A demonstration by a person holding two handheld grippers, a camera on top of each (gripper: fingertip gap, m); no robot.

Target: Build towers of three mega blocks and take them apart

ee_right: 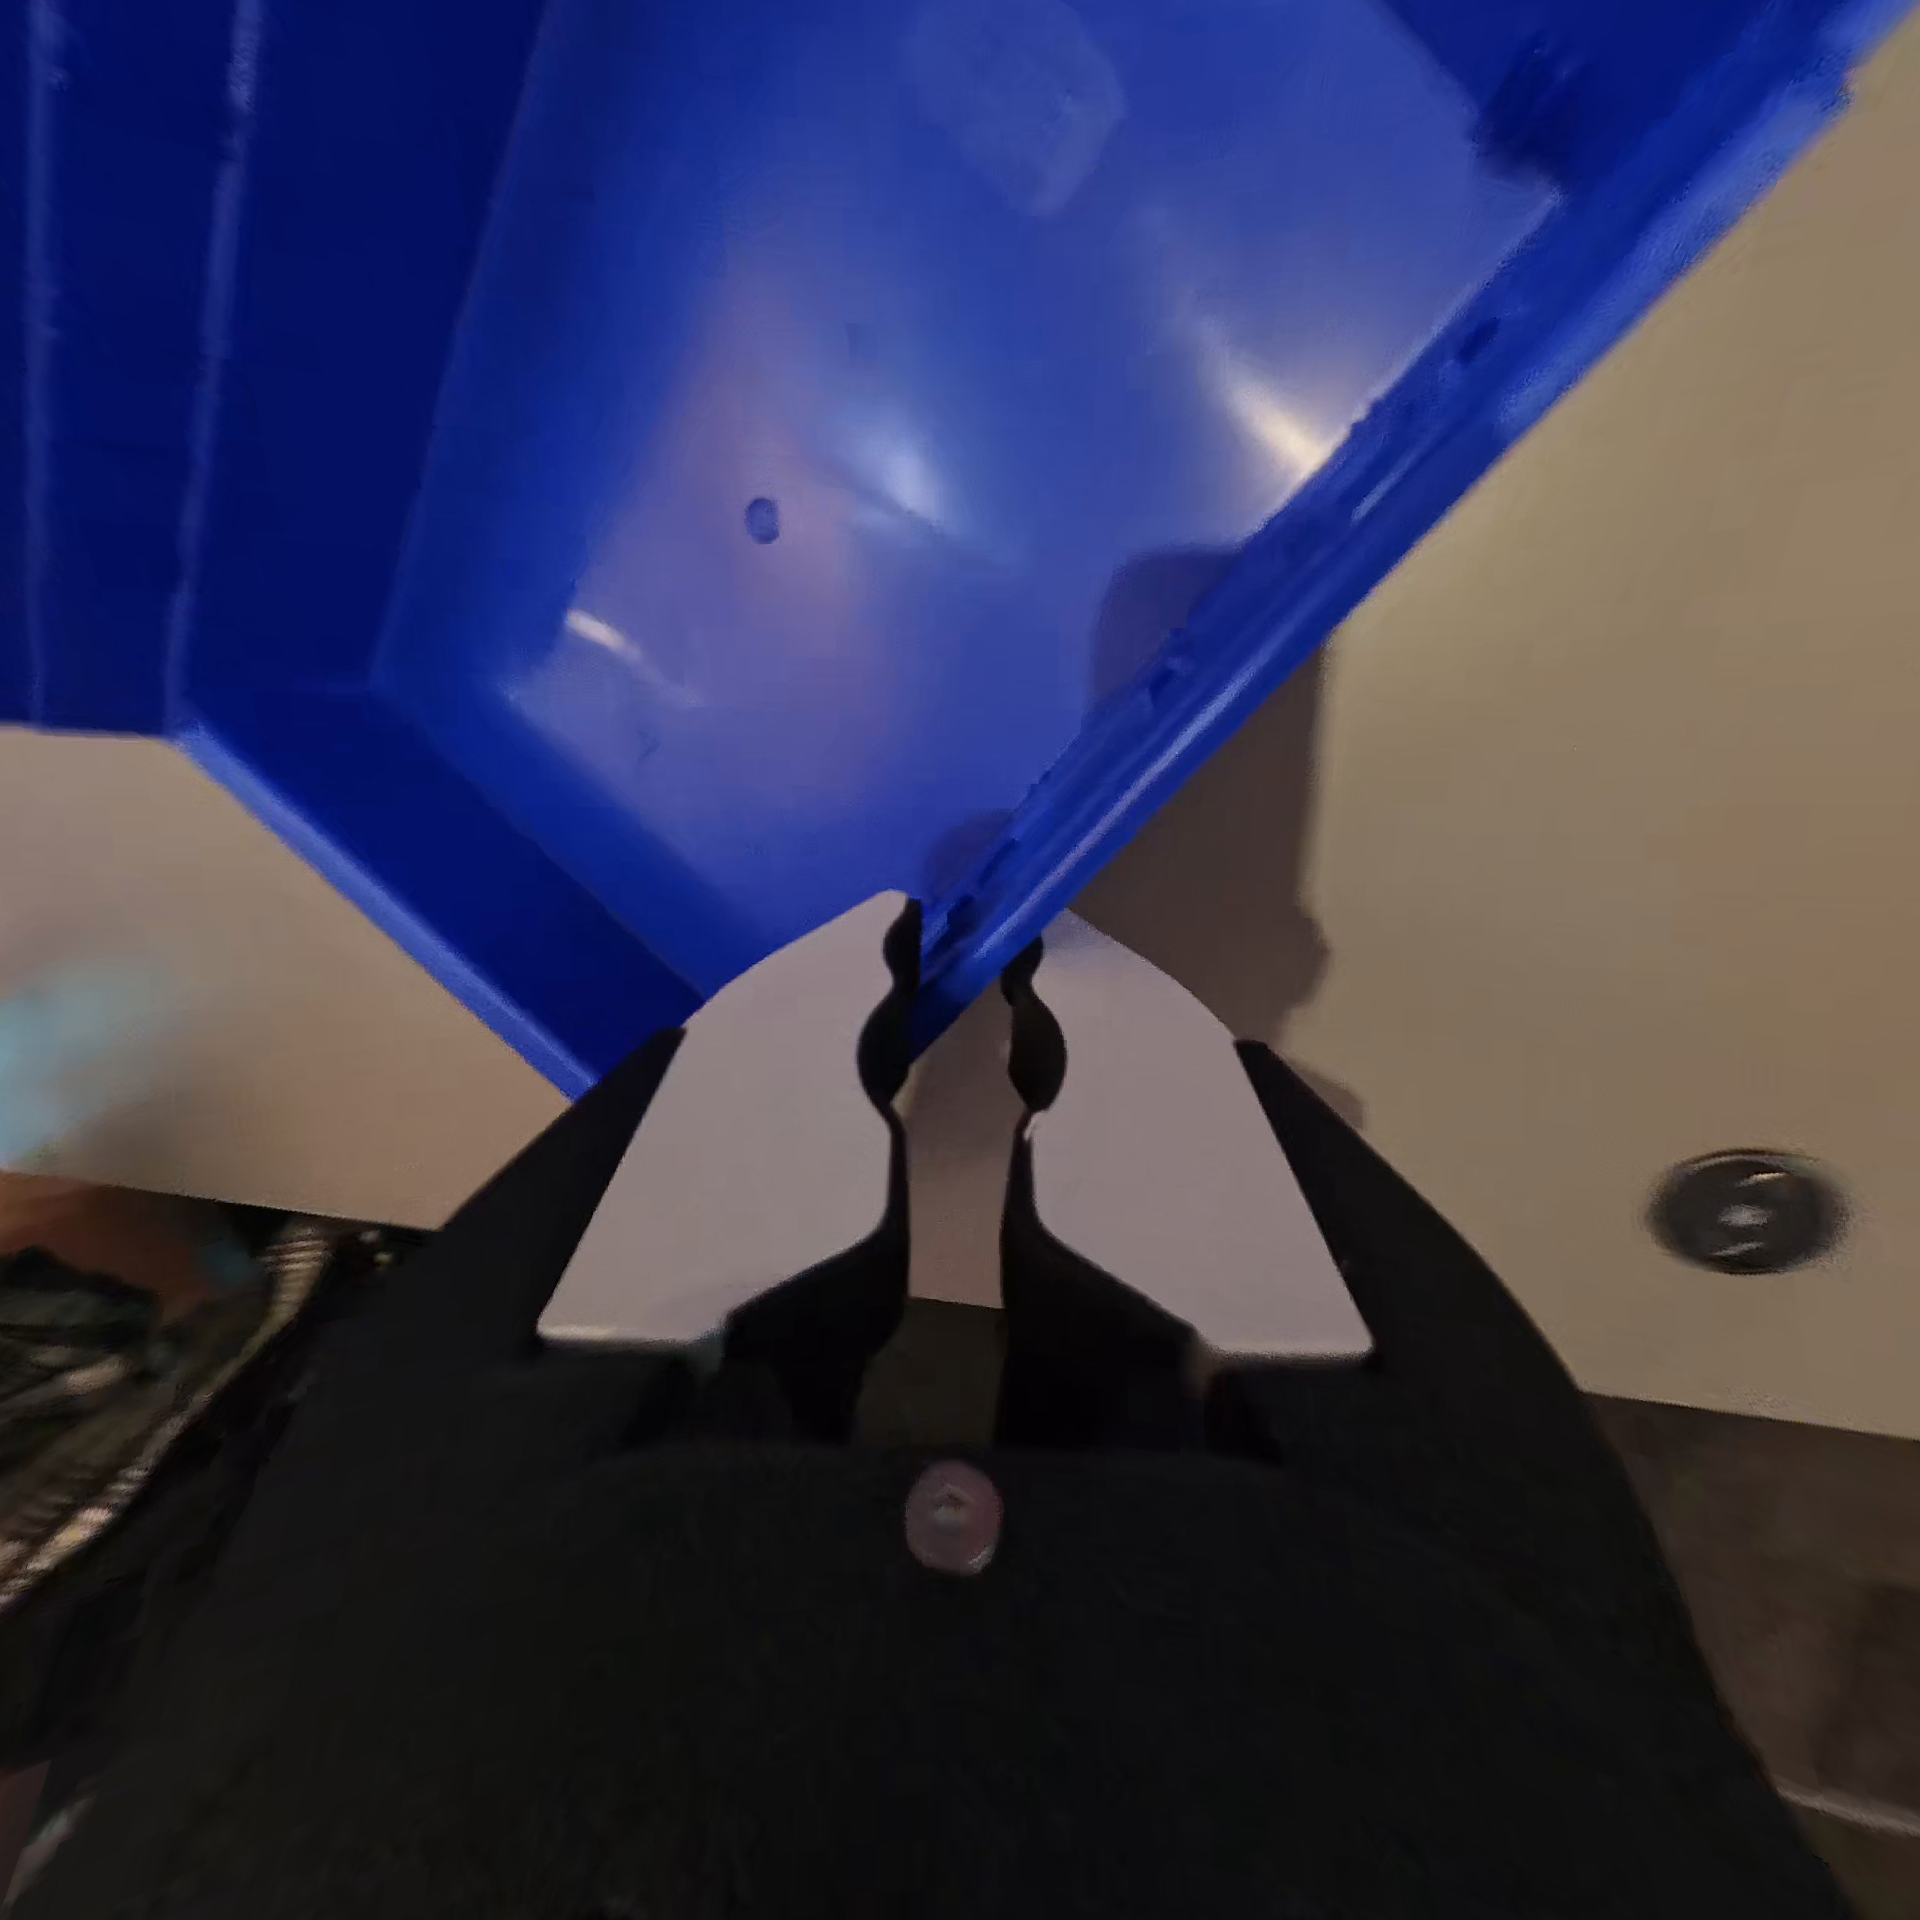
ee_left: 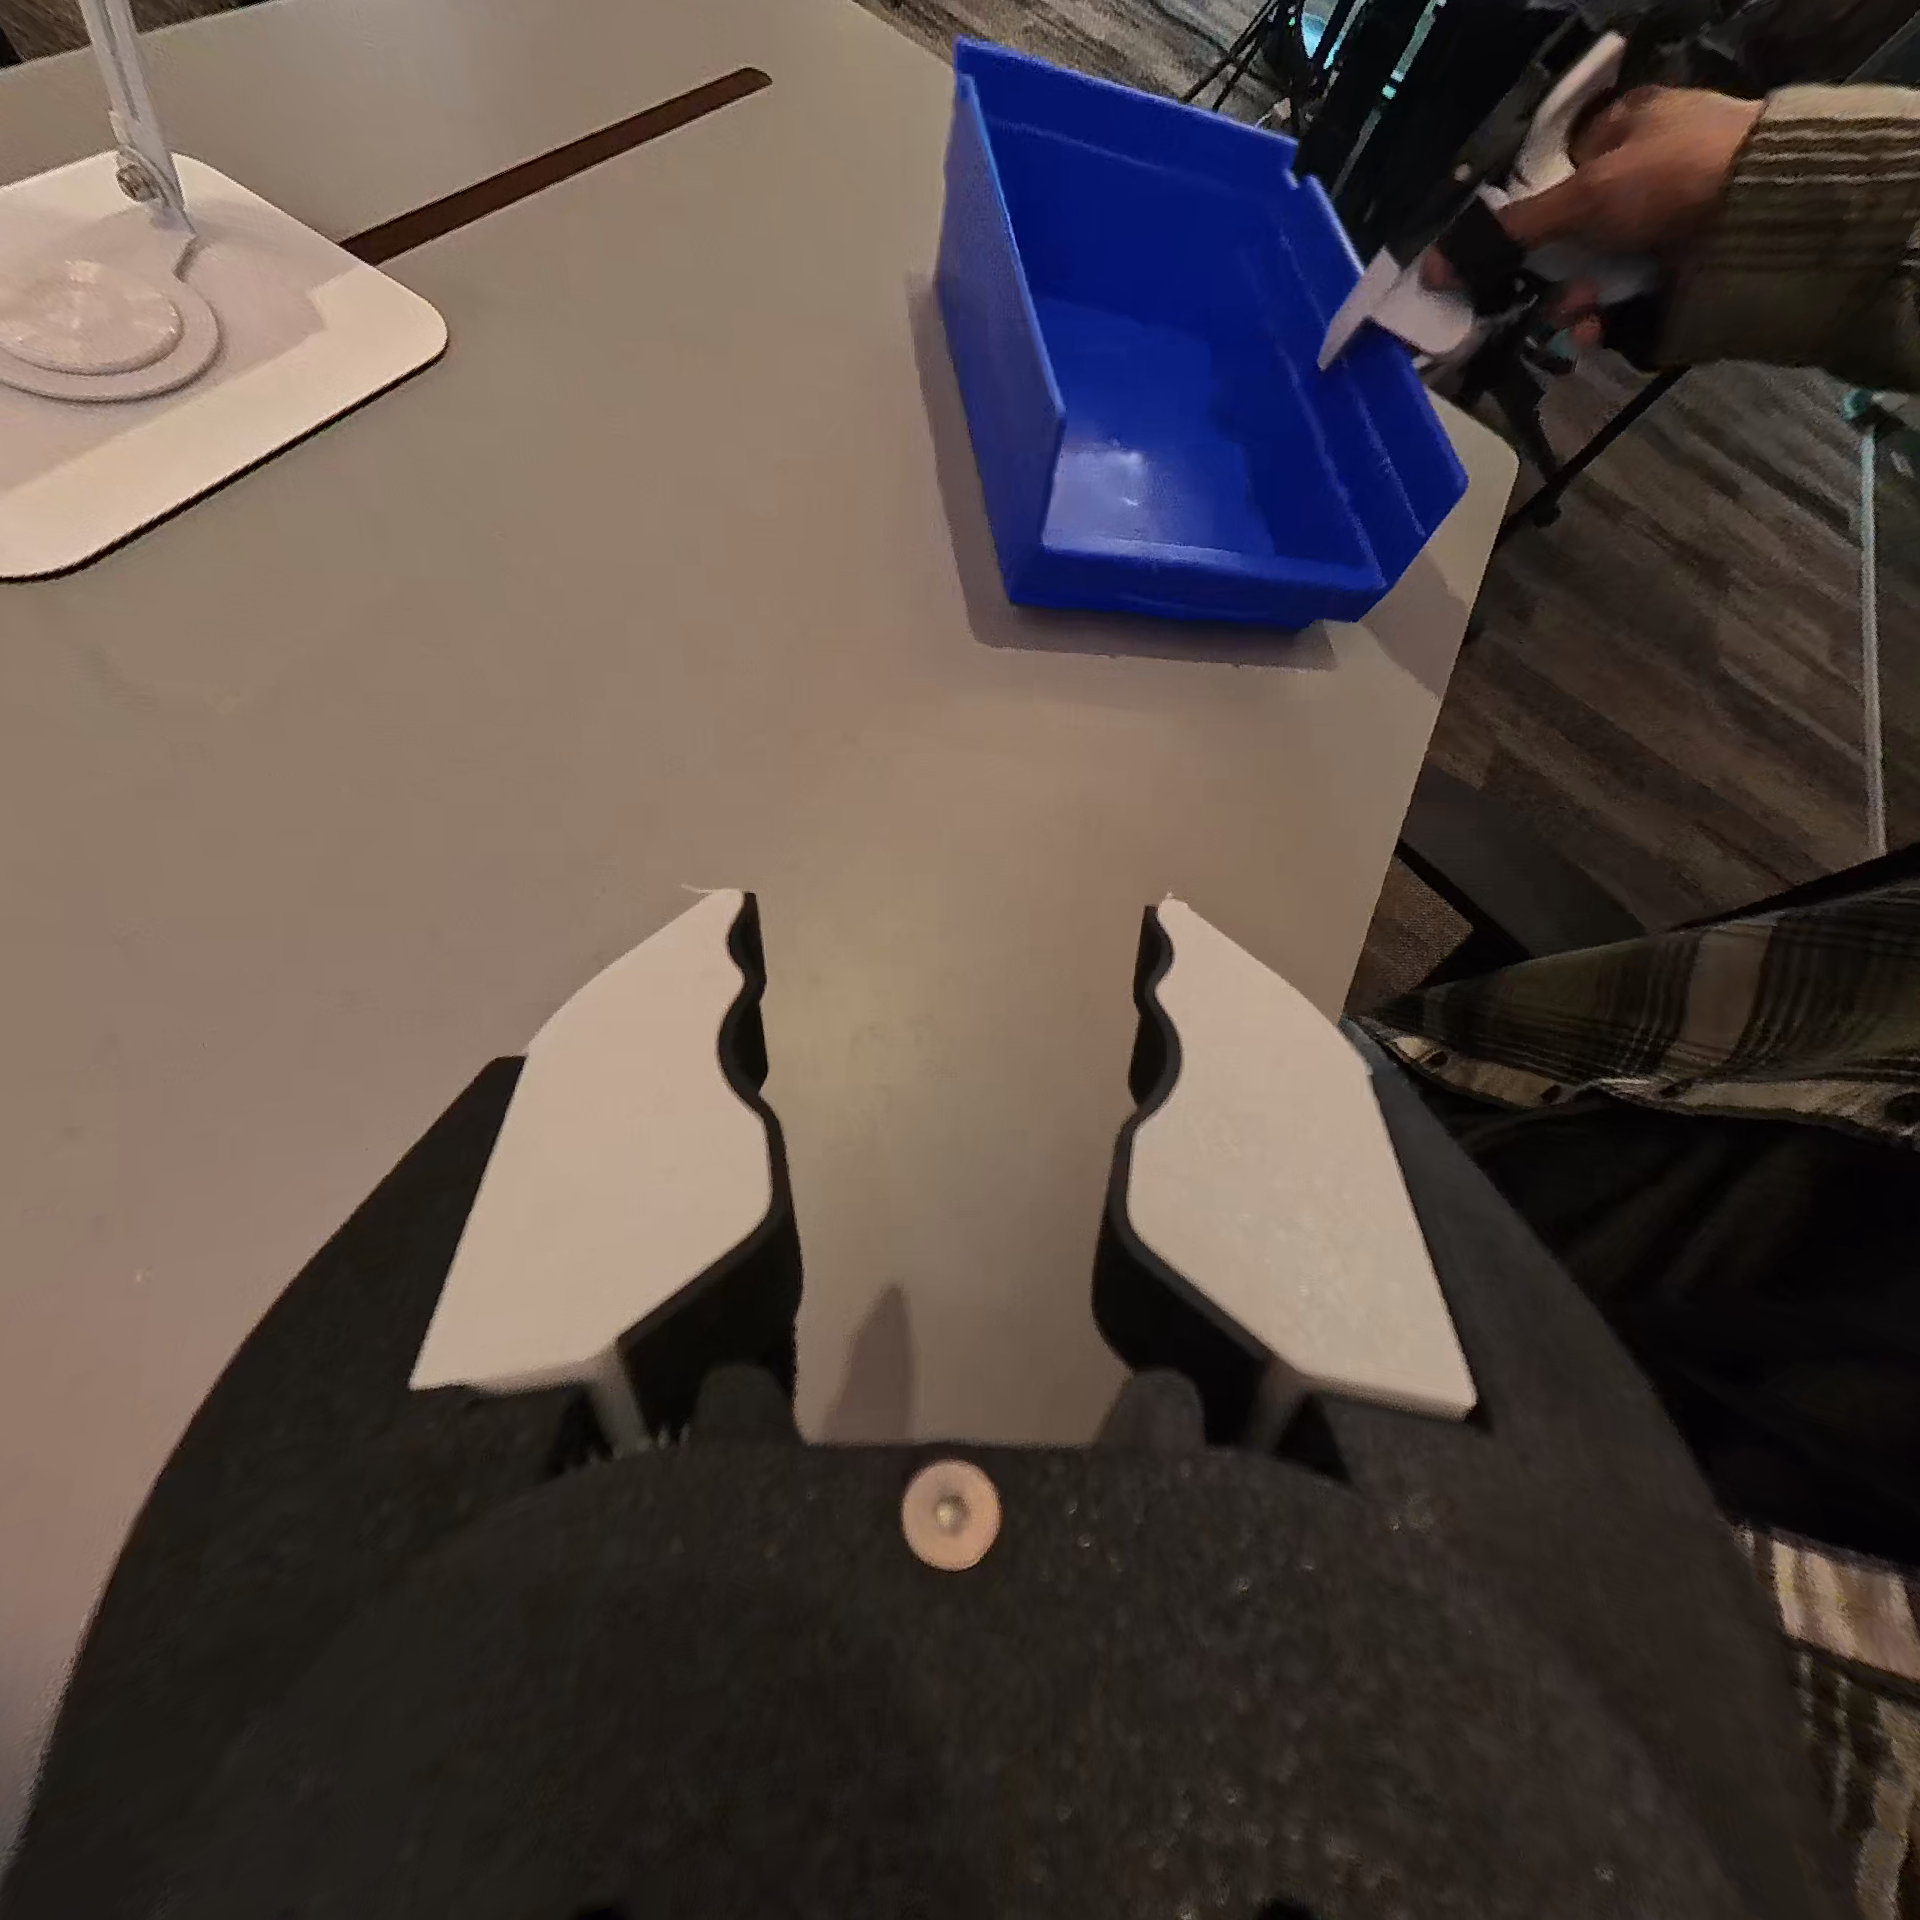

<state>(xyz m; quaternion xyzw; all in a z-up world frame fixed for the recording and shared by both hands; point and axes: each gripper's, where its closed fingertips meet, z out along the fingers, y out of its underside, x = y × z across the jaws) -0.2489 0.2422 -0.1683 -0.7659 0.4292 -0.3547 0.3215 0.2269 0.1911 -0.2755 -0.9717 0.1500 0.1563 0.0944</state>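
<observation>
No mega blocks show in either view. A blue plastic bin (ee_left: 997, 343) stands empty at the far right of the grey table (ee_left: 520, 779). My left gripper (ee_left: 945, 904) is open and empty, low over bare table short of the bin. My right gripper (ee_right: 966, 935) is shut on the bin's long side rim (ee_right: 1195, 686), one finger inside the wall and one outside. It also shows in the left wrist view (ee_left: 1351, 343), held by a hand at the bin's right wall. The bin's inside (ee_right: 831, 416) is bare.
A white stand with a flat base (ee_left: 156, 343) sits at the far left. A dark slot (ee_left: 561, 156) runs across the far tabletop. The table's right edge (ee_left: 1434, 727) lies just past the bin. A metal disc (ee_right: 1751, 1210) is set in the tabletop. Left tips to right tips: about 50 cm. The metal disc (ee_right: 1751, 1210) lies around 20 cm away from my right fingertips.
</observation>
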